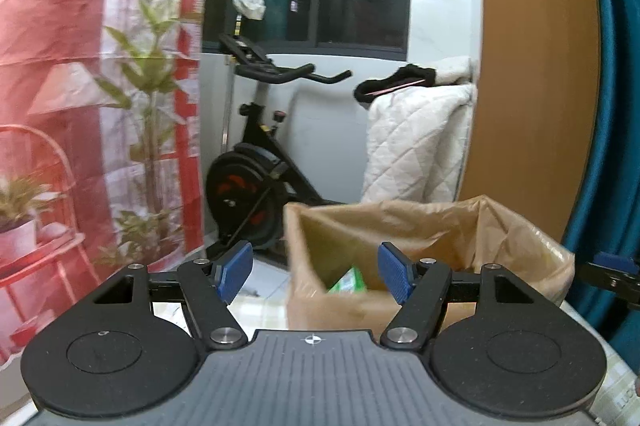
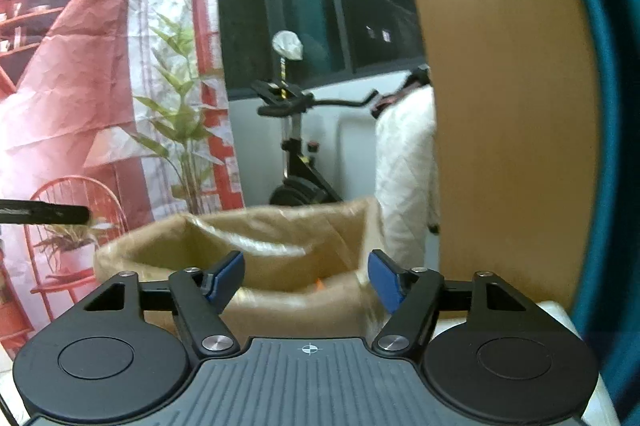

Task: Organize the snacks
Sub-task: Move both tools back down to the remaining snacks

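A cardboard box lined with a tan plastic bag (image 1: 432, 226) stands just ahead of both grippers. Deep inside it lies a green snack packet (image 1: 348, 282). My left gripper (image 1: 316, 272) is open, its blue pads apart with nothing between them, aimed at the box's left part. My right gripper (image 2: 306, 280) is open too and empty, facing the same lined box (image 2: 280, 238); a small orange bit (image 2: 319, 282) shows inside it. Part of the right gripper (image 1: 612, 272) shows at the right edge of the left wrist view, and a black finger of the left gripper (image 2: 44, 213) at the left edge of the right wrist view.
A wooden panel (image 1: 532, 65) and a teal curtain (image 1: 616, 105) rise at the right. An exercise bike (image 1: 256, 161) and a white quilted cover (image 1: 416, 141) stand behind the box. A red printed backdrop (image 1: 80, 85) hangs at the left. A light checked surface (image 1: 260, 310) lies below.
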Action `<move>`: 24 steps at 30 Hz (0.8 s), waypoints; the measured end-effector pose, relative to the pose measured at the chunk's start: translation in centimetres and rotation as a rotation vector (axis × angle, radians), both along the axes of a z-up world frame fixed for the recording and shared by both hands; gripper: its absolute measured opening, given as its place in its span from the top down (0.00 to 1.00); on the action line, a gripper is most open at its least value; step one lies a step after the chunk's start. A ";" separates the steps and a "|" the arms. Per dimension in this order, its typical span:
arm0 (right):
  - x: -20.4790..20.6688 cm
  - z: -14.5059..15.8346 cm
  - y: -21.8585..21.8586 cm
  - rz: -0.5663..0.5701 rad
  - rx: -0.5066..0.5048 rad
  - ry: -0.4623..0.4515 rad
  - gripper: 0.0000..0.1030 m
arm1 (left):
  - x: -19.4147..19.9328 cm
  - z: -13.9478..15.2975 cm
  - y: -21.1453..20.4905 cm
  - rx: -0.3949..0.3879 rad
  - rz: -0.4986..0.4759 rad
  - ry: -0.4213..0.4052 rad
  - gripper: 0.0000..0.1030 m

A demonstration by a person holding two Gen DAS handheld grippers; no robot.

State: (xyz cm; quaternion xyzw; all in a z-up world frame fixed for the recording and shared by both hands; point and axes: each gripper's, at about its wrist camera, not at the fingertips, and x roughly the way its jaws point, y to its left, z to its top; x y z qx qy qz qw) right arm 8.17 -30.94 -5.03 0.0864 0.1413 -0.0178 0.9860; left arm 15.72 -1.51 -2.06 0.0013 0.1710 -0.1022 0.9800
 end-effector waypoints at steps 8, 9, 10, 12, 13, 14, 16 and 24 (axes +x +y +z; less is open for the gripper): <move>-3.2 -6.4 -0.8 -0.080 0.080 0.144 0.61 | -2.9 -3.2 2.3 -0.070 0.061 0.092 0.32; -3.5 -7.2 -0.6 -0.082 0.081 0.162 0.62 | -3.1 -3.7 2.5 -0.067 0.067 0.110 0.32; -3.7 -7.9 -0.4 -0.084 0.081 0.177 0.63 | -3.3 -4.2 2.7 -0.063 0.071 0.126 0.33; -4.1 -9.1 0.1 -0.088 0.084 0.205 0.65 | -3.6 -5.1 3.1 -0.058 0.079 0.160 0.37; -4.3 -9.7 0.4 -0.090 0.087 0.216 0.66 | -3.9 -5.6 3.3 -0.056 0.082 0.174 0.37; -4.4 -10.2 0.6 -0.093 0.092 0.228 0.67 | -4.1 -6.0 3.5 -0.053 0.086 0.188 0.37; -4.7 -11.1 1.1 -0.095 0.102 0.250 0.68 | -4.6 -6.8 4.0 -0.053 0.096 0.212 0.37; -5.5 -13.3 2.3 -0.081 0.118 0.312 0.69 | -5.7 -10.1 6.4 -0.106 0.213 0.374 0.37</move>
